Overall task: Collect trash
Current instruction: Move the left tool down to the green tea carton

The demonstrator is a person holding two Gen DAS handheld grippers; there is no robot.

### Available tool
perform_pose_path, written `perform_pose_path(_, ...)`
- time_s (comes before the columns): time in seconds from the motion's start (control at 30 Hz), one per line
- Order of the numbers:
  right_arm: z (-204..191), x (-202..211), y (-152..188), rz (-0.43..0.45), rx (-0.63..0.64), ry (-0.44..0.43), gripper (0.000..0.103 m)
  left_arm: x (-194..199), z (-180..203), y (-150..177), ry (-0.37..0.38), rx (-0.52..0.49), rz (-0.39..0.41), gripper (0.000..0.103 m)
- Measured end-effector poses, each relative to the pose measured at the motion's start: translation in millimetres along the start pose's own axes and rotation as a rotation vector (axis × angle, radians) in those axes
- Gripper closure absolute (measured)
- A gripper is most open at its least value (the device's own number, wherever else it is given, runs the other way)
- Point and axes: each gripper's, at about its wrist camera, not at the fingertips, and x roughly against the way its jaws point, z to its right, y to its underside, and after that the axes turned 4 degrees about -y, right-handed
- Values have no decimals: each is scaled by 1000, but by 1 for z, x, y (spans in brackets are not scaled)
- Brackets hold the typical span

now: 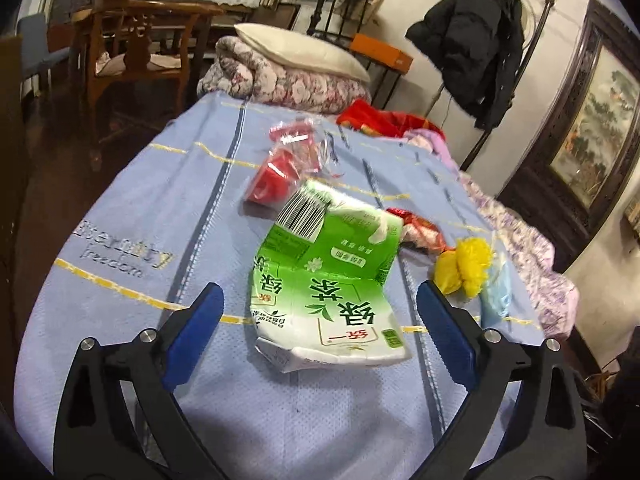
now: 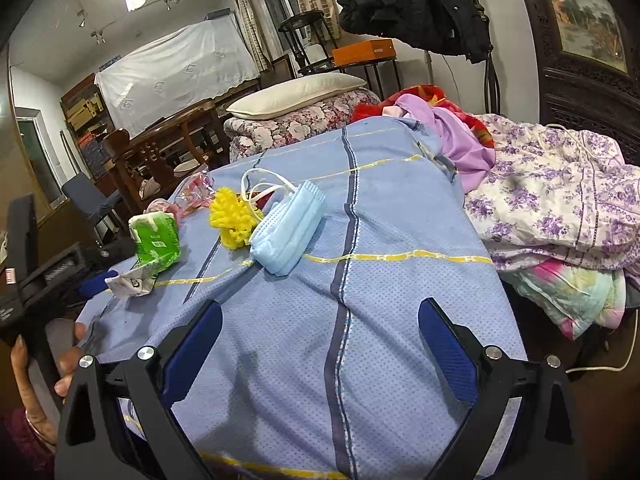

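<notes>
A crushed green and white tea carton (image 1: 328, 280) lies on the blue bedspread (image 1: 120, 208), just ahead of my open left gripper (image 1: 320, 300), between its jaws but not held. Beyond it lie a red box in clear plastic wrap (image 1: 288, 160), a red and gold wrapper (image 1: 420, 228), a yellow pom-pom (image 1: 468, 264) and a blue face mask (image 1: 498, 292). In the right wrist view my right gripper (image 2: 320, 320) is open and empty over bare bedspread (image 2: 380, 280). The mask (image 2: 288, 228), pom-pom (image 2: 232, 220) and carton (image 2: 154, 244) lie ahead to its left.
A folded floral quilt with a white pillow (image 1: 300, 52) sits at the bed's far end. Floral bedding and clothes (image 2: 560, 200) pile up on the right. Wooden chairs (image 1: 132, 48) stand left of the bed. A black jacket (image 1: 476, 36) hangs on a stand.
</notes>
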Motion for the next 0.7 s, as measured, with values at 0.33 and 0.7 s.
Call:
perform_pose_path(0.33, 5, -2, -1, -11, -28, -27, 6, -25, 23, 6, -99, -124, -92, 7)
perform_pose_path(0.7, 2, -2, 1, -9, -12, -15, 6, -27, 23, 6, -143, -167, -101, 24)
